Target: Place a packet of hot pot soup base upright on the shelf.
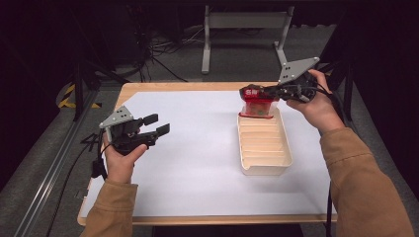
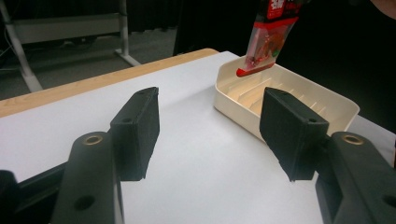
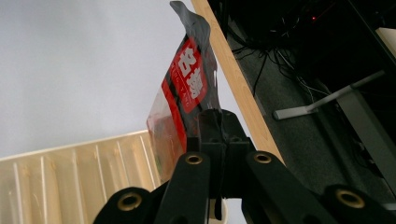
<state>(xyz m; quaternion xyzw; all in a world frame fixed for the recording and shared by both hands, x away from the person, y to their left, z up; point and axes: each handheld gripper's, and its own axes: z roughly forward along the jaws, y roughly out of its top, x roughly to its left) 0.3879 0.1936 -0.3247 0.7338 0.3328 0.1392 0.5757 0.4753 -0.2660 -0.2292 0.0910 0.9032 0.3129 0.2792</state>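
A: The bench [image 1: 188, 163] is lying mostly bare under its white sheet, so what is standing out on it?

B: The cream tray [image 1: 264, 163] is sitting right of centre, its ribbed floor showing nothing in it. The red packet [image 1: 258, 103] is hanging over the tray's far end, its lower edge just dipping inside the far wall.

A: And the right gripper [image 1: 269, 92]?

B: Its fingers are pinching the packet's top seal closed. I'd judge it is being lowered in, so keeping it upright and easing it between the ribs should be helping it stand.

A: Room to move?

B: The bench's far edge is running close behind the tray, so going slowly there seems wise. The left gripper [image 1: 157, 124] is hovering well apart at the near left, fingers [image 2: 135, 133] spread open and holding nothing.
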